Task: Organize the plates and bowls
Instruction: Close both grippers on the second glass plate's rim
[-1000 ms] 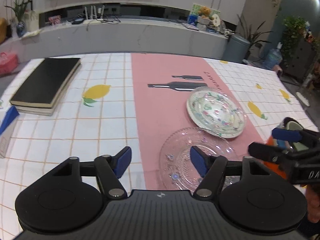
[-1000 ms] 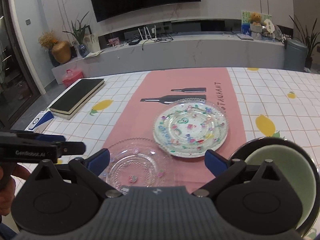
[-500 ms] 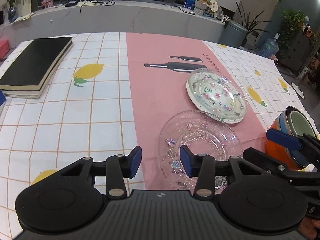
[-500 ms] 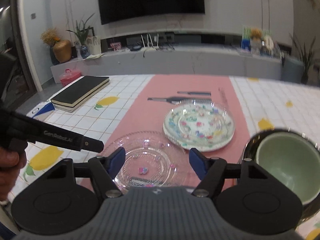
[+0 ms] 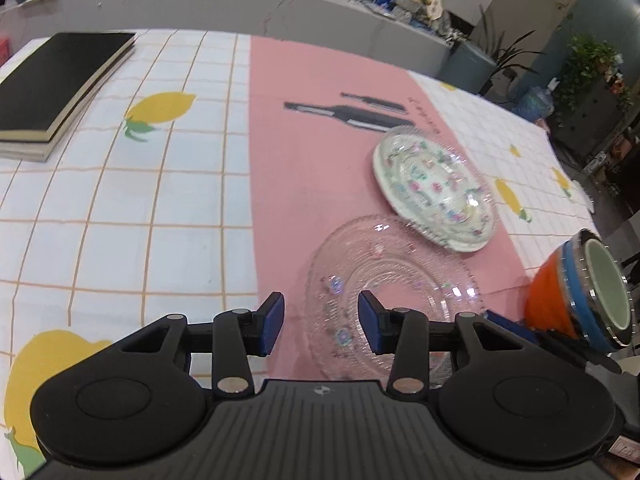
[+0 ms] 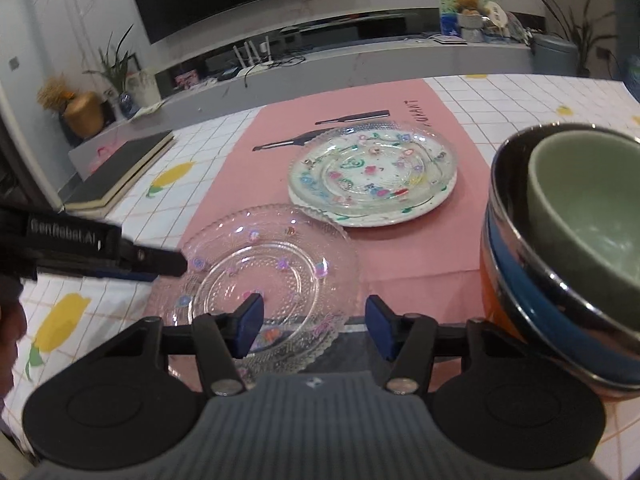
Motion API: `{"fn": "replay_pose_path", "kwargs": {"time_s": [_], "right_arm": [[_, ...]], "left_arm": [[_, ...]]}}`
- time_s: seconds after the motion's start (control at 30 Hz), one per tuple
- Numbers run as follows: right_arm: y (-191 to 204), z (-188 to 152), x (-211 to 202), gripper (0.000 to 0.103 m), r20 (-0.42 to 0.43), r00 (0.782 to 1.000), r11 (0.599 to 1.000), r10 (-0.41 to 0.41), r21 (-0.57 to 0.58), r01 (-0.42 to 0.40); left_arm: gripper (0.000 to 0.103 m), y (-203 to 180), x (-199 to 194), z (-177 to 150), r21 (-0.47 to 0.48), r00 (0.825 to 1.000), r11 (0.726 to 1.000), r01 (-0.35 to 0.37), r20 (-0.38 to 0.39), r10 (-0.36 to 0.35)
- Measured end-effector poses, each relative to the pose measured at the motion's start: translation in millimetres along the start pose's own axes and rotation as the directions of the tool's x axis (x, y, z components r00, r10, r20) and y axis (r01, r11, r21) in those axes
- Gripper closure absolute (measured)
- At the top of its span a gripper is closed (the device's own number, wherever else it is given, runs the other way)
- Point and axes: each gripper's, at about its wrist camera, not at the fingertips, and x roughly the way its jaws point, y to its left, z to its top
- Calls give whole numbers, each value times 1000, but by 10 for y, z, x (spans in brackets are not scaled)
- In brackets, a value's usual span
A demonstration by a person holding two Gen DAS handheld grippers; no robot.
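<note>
Jaws of both grippers are closing, half-open and pressing nothing, over the clear glass plate.

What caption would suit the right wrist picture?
Closing right gripper above a clear beaded glass plate, beside a floral plate stack and nested bowls.

Left half of table open; right side crowded with dishes.
Clear glass plate lies just beside patterned plate stack, almost no gap between rims. Nested bowl stack blocks the right edge, near both. Left gripper reaches over the clear plate's left rim. Black books occupy the far left corner; tablecloth between is bare.
</note>
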Motion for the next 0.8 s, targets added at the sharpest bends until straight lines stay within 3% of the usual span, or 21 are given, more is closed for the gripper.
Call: {"fn": "replay_pose_path", "kwargs": {"time_s": [0.13, 0.27, 0.37, 0.5, 0.67, 0.8], "right_arm": [[1, 7, 32, 45, 21, 1000, 999, 16, 34, -17], [11, -3, 46, 40, 42, 999, 997, 33, 67, -36], [-24, -4, 59, 40, 62, 997, 993, 44, 107, -50], [-70, -4, 56, 40, 76, 996, 986, 54, 156, -66], [-170, 44, 70, 57, 63, 997, 970, 51, 235, -64], [-217, 67, 81, 62, 42, 996, 960, 83, 266, -91]], "left_arm": [[56, 86, 49, -18, -58, 999, 997, 45, -2, -46], [67, 149, 80, -6, -137, 994, 984, 111, 2, -112], [67, 175, 79, -15, -181, 992, 975, 128, 6, -129], [70, 334, 95, -40, -323, 984, 930, 176, 20, -179], [74, 307, 87, -31, -322, 988, 935, 148, 14, -152], [74, 312, 61, -34, -322, 990, 937, 137, 19, -139]]}}
